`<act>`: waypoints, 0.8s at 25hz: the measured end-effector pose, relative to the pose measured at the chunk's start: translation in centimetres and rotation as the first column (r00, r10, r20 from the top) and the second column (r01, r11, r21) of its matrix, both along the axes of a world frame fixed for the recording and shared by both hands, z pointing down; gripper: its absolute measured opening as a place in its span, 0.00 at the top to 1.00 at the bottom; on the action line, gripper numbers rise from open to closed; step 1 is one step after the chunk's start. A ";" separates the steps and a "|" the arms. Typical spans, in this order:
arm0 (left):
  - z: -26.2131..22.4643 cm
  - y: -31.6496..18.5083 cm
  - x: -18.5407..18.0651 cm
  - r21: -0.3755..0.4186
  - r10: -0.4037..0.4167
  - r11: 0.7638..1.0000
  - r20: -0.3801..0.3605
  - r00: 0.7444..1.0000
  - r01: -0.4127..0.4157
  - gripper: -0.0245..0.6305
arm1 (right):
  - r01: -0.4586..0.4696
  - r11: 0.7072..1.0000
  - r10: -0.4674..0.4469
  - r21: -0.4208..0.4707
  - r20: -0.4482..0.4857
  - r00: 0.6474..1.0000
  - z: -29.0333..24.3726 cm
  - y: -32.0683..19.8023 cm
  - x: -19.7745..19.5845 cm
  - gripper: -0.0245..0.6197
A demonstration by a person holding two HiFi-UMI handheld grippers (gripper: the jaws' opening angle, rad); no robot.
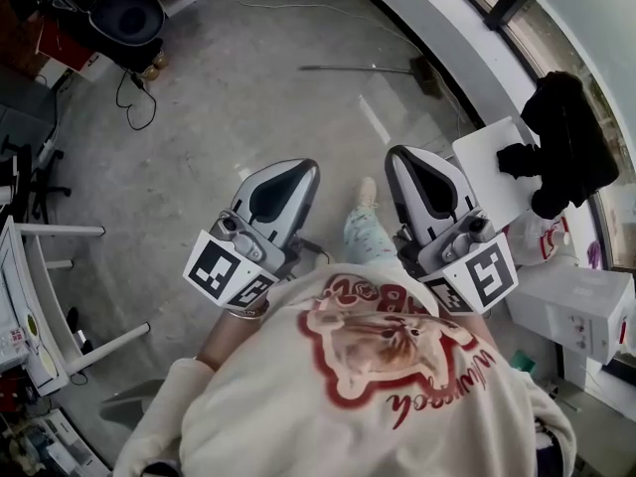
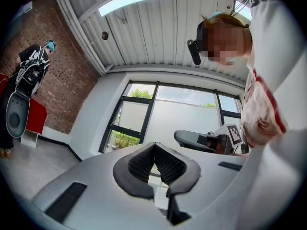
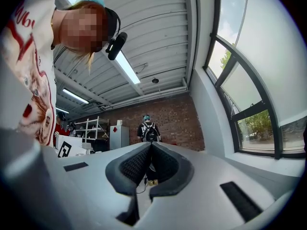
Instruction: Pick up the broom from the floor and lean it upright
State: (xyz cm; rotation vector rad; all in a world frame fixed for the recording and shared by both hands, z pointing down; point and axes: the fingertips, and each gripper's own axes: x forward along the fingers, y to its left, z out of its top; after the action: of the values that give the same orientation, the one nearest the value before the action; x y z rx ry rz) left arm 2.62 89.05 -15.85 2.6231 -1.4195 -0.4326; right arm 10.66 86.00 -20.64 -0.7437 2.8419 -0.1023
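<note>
long thin grey-handled broom point(image 1: 366, 68) with dark brush head: flat on grey concrete floor point(image 1: 248, 117) | left gripper point(image 1: 302, 170): jaws clenched, empty | right gripper point(image 1: 400, 157): jaws clenched, empty

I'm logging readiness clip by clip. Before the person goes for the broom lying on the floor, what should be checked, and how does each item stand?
1. Long, thin-handled broom located, lying flat on the grey concrete floor: ok.
2. Left gripper empty: ok.
3. Right gripper empty: ok.
4. Jaws apart for a grasp: not ok, both pairs are together.
5. Grippers near the broom: not ok, both are held by the person's chest, well apart from it.
6. Somewhere to lean it: cannot tell. A white wall runs past the broom's head.
</note>
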 end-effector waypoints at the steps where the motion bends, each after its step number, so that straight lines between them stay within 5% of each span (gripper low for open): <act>1: 0.0 -0.5 -0.2 0.002 -0.004 1.000 0.000 1.000 0.004 0.93 | 0.009 1.000 -0.009 0.005 -0.003 1.000 0.2 -0.5 -0.2 0.93; 11: 2.8 -12.3 -4.4 -0.039 -0.134 0.990 0.040 0.990 0.136 0.93 | 0.113 0.993 -0.113 -0.017 0.010 0.994 2.8 -13.1 -4.0 0.93; 20: 1.6 -32.0 -7.8 -0.010 -0.214 0.977 0.045 0.976 0.214 0.93 | 0.185 0.983 -0.185 -0.024 -0.002 0.983 2.9 -33.3 -6.1 0.93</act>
State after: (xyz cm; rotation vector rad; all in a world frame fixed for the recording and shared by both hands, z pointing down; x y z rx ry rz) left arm -5.16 57.00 -14.30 2.4916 -1.7208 -0.3874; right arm 4.57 52.74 -17.72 -0.4832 2.9126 -0.1631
